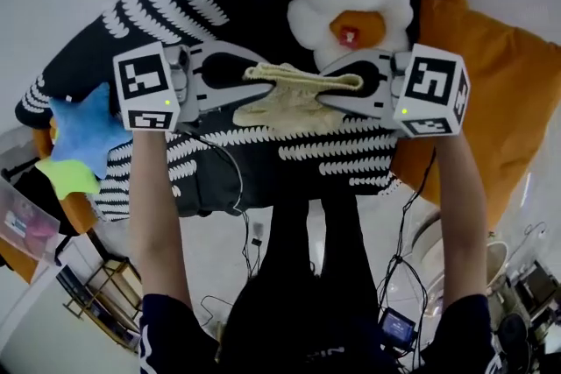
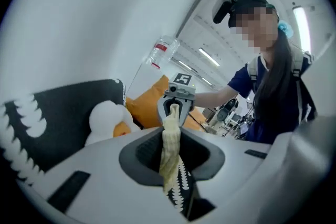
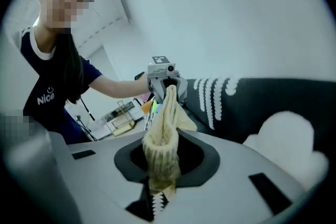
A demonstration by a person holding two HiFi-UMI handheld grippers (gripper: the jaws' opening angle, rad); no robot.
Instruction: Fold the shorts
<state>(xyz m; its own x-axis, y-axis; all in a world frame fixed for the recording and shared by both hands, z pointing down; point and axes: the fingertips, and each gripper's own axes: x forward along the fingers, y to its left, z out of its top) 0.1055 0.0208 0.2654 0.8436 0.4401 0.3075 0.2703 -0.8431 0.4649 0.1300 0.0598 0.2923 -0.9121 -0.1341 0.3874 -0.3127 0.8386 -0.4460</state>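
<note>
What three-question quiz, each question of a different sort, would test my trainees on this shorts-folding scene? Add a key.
1. True or false: the shorts lie flat, with no gripper on them.
2. The left gripper is shut on: A the shorts; B a towel; C nothing.
3. What colour is the star-shaped cushion?
Key: 1 false; 2 A; 3 blue.

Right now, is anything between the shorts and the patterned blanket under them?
Nothing visible. The shorts hang stretched between the left hand-held gripper and right hand-held gripper, both shut on them, over bare black blanket. The egg plush sits beyond them, and the star plush lies off to the left.
</note>
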